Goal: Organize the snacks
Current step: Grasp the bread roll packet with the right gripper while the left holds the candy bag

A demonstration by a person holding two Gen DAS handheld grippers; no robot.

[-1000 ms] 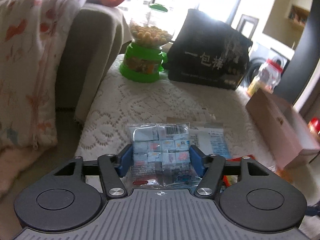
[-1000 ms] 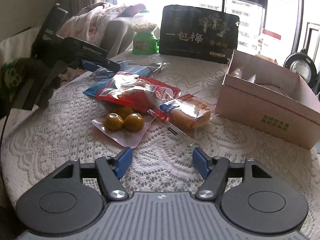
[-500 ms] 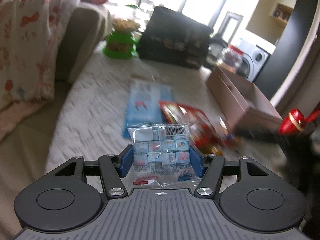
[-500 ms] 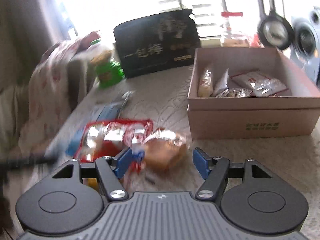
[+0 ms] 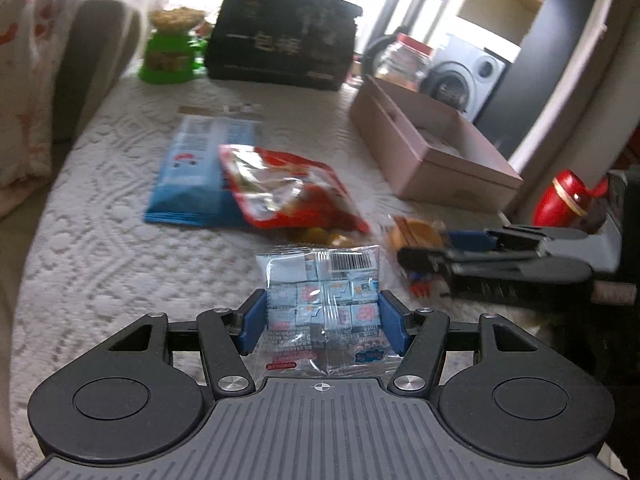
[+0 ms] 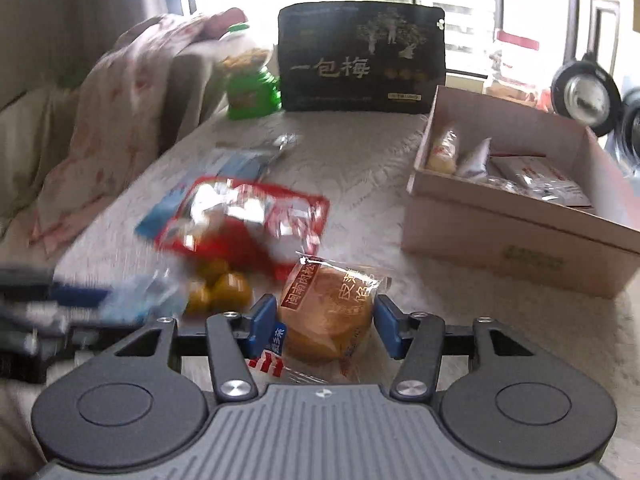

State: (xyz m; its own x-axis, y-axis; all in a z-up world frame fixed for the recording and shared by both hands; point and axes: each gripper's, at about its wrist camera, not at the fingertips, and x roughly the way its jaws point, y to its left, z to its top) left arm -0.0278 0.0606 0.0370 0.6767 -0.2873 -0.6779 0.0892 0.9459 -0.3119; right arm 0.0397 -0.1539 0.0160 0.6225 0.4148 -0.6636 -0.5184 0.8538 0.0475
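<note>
left gripper [image 5: 323, 320] is clamping a candy packet [image 5: 322, 300]; right gripper [image 6: 325, 322] is straddling a wrapped cake [image 6: 325, 316] (contact unclear) near the box [image 6: 516, 236].

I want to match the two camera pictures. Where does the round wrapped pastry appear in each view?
Left wrist view: the wrapped pastry lies at right of centre, beside the right claw that reaches in from the right.
Right wrist view: the pastry sits at bottom centre, between the blue fingers of that claw.
Shared landmark: the pink box, right of the snacks in both views.
</note>
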